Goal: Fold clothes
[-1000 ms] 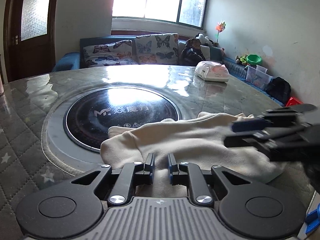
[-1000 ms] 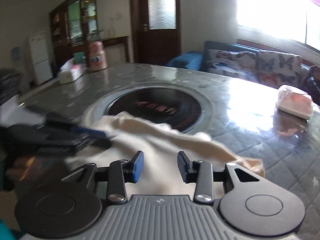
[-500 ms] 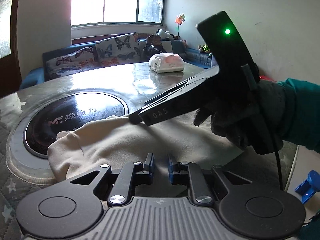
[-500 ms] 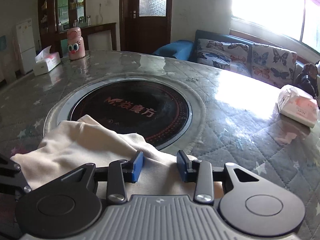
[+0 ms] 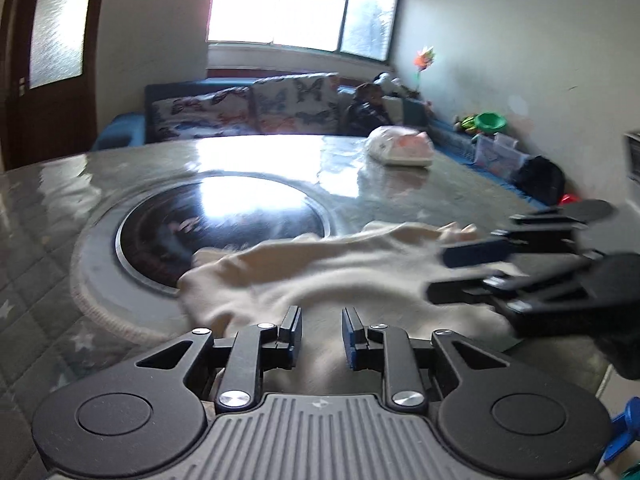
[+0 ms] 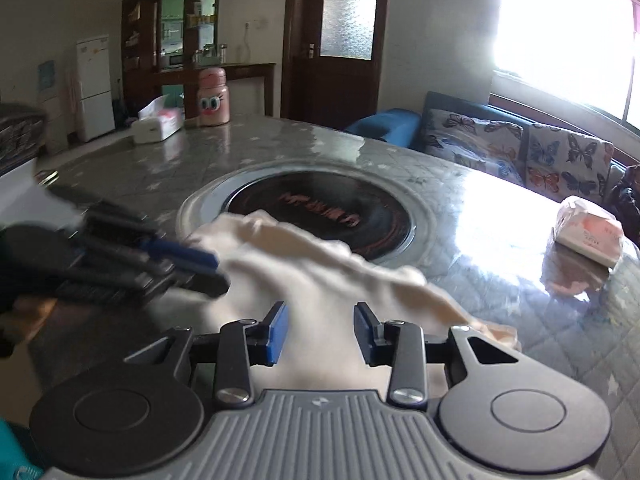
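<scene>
Fingers parted on both: my left gripper [image 5: 320, 332] and right gripper [image 6: 320, 330] hover empty over the cream garment [image 5: 320, 276], bunched on the table [image 5: 48, 208] by the dark burner [image 6: 320, 216]. Folding looks barely begun; no neat crease yet.

Soft cream cloth garment [image 5: 328, 276]; glossy quilted table [image 6: 500, 280].

Black claw [image 5: 320, 336]; blue pads [image 6: 277, 334].
</scene>
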